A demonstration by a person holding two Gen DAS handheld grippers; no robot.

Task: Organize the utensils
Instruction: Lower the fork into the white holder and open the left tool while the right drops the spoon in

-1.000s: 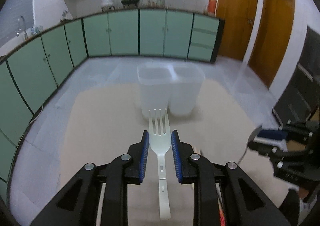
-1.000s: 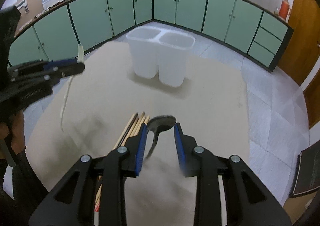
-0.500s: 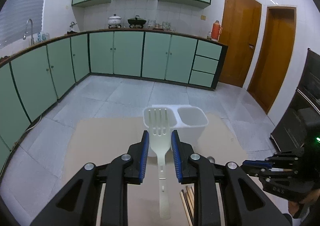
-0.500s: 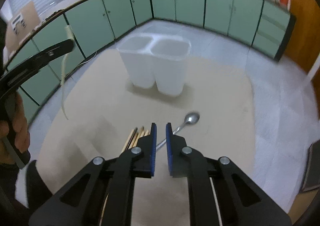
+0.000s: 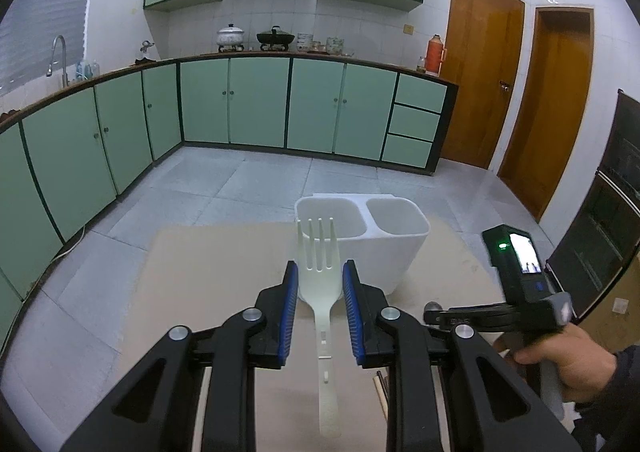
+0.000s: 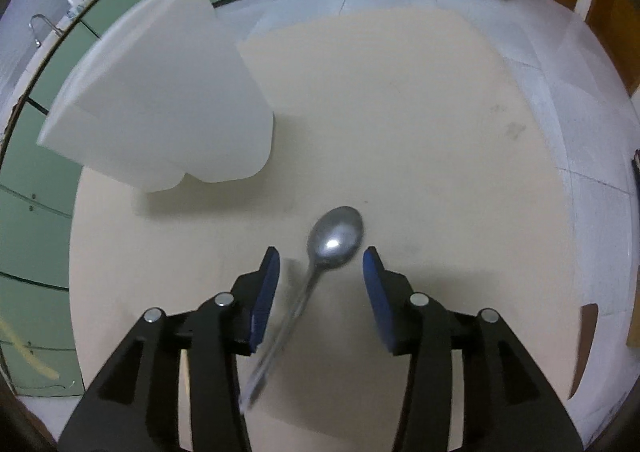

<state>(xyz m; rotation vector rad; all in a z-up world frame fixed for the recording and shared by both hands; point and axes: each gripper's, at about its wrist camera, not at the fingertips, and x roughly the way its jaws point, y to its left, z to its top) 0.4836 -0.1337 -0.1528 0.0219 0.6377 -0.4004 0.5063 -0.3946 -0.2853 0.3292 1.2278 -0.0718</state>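
My left gripper (image 5: 319,278) is shut on a white plastic fork (image 5: 320,272), tines forward, held above the table just short of the white two-compartment holder (image 5: 362,226). My right gripper (image 6: 319,264) is open and low over the beige table (image 6: 420,124). A metal spoon (image 6: 336,238) lies between its fingers, bowl forward, handle running back under the gripper. The holder also shows in the right wrist view (image 6: 168,100) at the upper left. The right gripper appears in the left wrist view (image 5: 440,318), at the right.
Ends of wooden chopsticks (image 5: 382,388) lie on the table under my left gripper. Green kitchen cabinets (image 5: 256,104) line the far wall. Wooden doors (image 5: 486,68) stand at the right. Tiled floor (image 5: 224,180) surrounds the table.
My left gripper stays raised with the fork, holder now closer. My right gripper, shut half a second ago, has opened and dropped down around the spoon, moving nearer the holder.
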